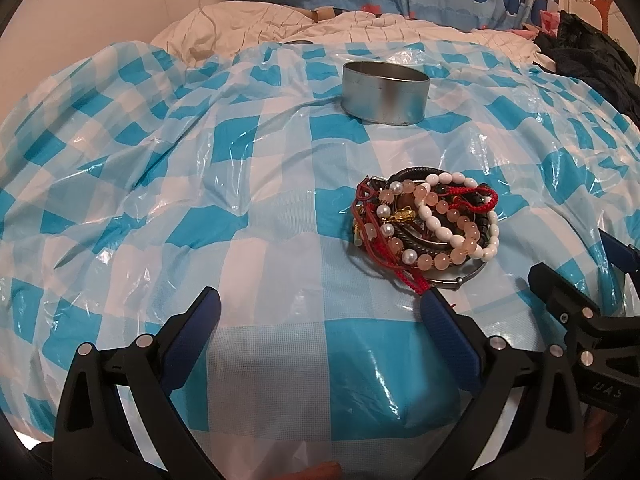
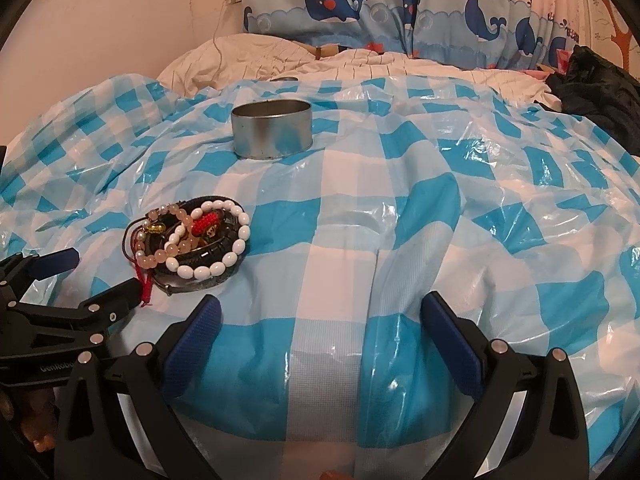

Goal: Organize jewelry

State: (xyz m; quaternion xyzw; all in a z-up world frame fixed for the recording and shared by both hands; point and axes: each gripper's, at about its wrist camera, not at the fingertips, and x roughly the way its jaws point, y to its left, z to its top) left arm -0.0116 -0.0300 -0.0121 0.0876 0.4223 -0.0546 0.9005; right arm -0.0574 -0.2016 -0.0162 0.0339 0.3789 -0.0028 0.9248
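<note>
A tangled pile of bracelets [image 1: 428,224], with pink, white and pearl beads, red cords and dark bangles, lies on a blue-and-white checked plastic sheet [image 1: 280,208]. Behind it stands an open oval metal tin [image 1: 385,92]. My left gripper [image 1: 320,306] is open just in front of the pile, its right fingertip [image 1: 434,300] close to a red cord. In the right wrist view the pile [image 2: 192,244] sits to the left and the tin [image 2: 272,130] further back. My right gripper [image 2: 320,314] is open over bare sheet, with nothing between its fingers. The left gripper [image 2: 72,276] shows at the left edge.
The checked sheet [image 2: 400,216] covers a bed and is wrinkled. A white quilt [image 2: 360,66], whale-print curtains [image 2: 400,12] and dark clothing [image 2: 600,84] lie behind. The right gripper's fingers [image 1: 560,292] show at the right of the left wrist view.
</note>
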